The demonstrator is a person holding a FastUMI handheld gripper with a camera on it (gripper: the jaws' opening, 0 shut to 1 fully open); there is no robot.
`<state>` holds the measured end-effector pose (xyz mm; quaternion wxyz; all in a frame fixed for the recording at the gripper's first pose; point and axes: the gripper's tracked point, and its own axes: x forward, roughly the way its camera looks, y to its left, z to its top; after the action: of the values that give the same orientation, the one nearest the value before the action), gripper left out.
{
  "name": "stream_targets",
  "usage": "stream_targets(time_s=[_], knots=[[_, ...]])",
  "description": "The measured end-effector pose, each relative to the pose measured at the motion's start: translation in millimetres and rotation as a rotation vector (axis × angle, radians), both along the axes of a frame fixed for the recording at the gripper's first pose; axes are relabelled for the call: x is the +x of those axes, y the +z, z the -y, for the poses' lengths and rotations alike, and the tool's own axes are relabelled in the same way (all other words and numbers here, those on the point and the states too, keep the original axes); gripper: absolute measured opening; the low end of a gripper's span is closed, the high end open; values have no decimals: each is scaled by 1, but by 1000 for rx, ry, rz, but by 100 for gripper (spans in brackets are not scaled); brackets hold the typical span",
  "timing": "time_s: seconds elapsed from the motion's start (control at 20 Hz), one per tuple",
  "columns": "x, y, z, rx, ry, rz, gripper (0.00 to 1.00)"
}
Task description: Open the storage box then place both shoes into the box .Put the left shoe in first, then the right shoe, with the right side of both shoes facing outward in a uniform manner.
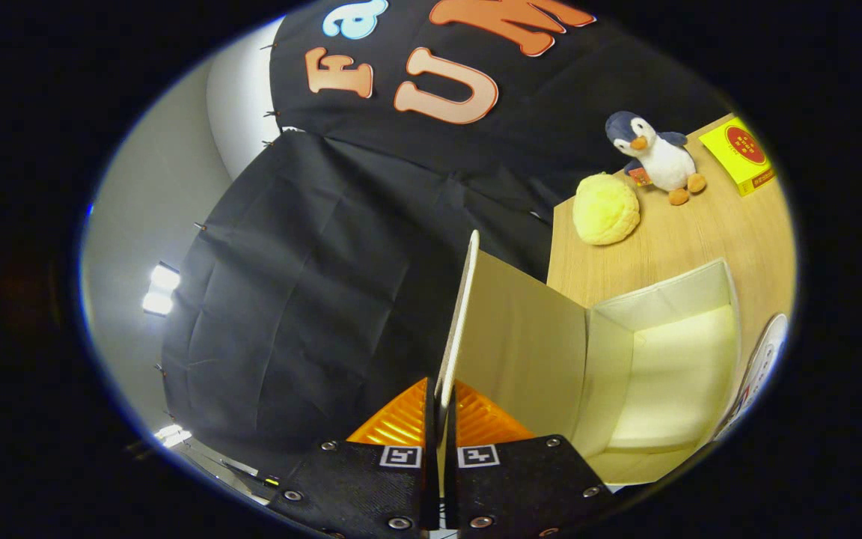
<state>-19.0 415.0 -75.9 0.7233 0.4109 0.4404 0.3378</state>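
Note:
My gripper is shut on the thin edge of the storage box lid, a pale cream flap that stands raised and swung away from the box. To the lid's right the white storage box lies open, its pale inside bare. It rests on the wooden table. A patterned white object, cut off from sight, touches the box's far right side; I cannot tell what it is.
Beyond the box on the table sit a yellow round plush, a penguin toy and a yellow flat packet. Black cloth walls the booth behind and left of the table. A bright lamp shines at the far left.

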Motion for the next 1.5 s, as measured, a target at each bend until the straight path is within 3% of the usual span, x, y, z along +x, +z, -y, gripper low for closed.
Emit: stream_targets(time_s=[0.2, 0.3, 0.35, 0.4, 0.45, 0.65, 0.75, 1.15, 1.35, 1.5], knots=[[-2, 3, -44, -20, 24, 17, 10], [-8, 8, -48, -9, 34, 25, 27], [-10, 11, -46, -9, 35, 37, 41], [-8, 11, -41, -17, 34, 55, 46], [-5, 9, -32, -37, 26, 72, 58], [2, -26, 36, -221, -43, 161, 80], [2, -57, 82, -354, -75, 190, 85], [-40, -168, 252, -791, -162, 149, 86], [-67, -211, 290, -924, -105, 100, 82], [-86, -241, 295, -951, -60, 44, 75]])
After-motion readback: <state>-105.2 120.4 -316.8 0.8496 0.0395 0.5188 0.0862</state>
